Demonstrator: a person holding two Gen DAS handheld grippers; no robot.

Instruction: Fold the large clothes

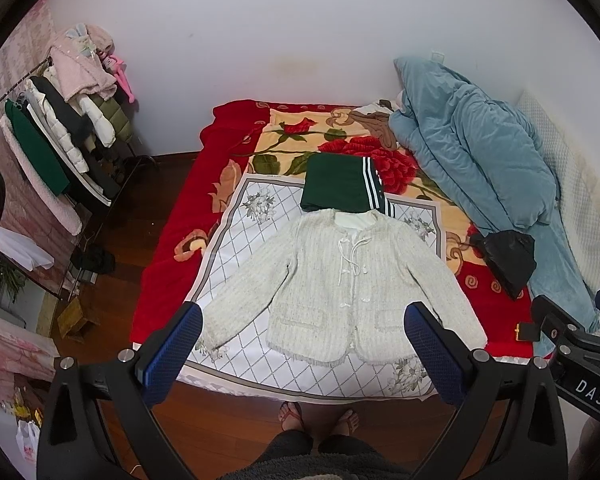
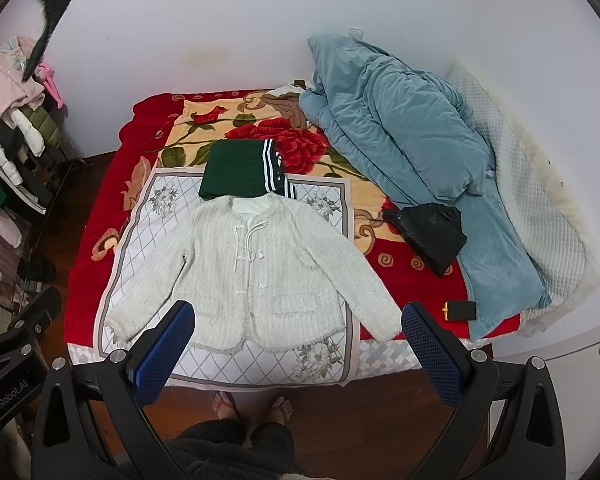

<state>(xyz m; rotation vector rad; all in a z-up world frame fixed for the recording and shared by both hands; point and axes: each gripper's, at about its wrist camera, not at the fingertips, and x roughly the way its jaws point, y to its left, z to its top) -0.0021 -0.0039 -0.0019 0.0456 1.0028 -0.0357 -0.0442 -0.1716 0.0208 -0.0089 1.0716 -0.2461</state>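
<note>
A cream knit jacket (image 1: 340,276) lies flat, front up, sleeves spread, on a white diamond-pattern cloth (image 1: 236,248) on the bed. It also shows in the right wrist view (image 2: 256,268). A folded dark green garment with white stripes (image 1: 340,186) lies just beyond its collar, also seen in the right wrist view (image 2: 240,174). My left gripper (image 1: 304,352) is open and empty, held above the jacket's hem. My right gripper (image 2: 298,352) is open and empty, also over the near edge of the bed.
A red floral blanket (image 1: 168,240) covers the bed. A blue quilt (image 1: 480,152) is heaped at the right. A black bag (image 1: 508,256) and a small black device (image 2: 460,310) lie near it. A clothes rack (image 1: 60,140) stands left. The person's feet (image 1: 320,418) are on the wood floor.
</note>
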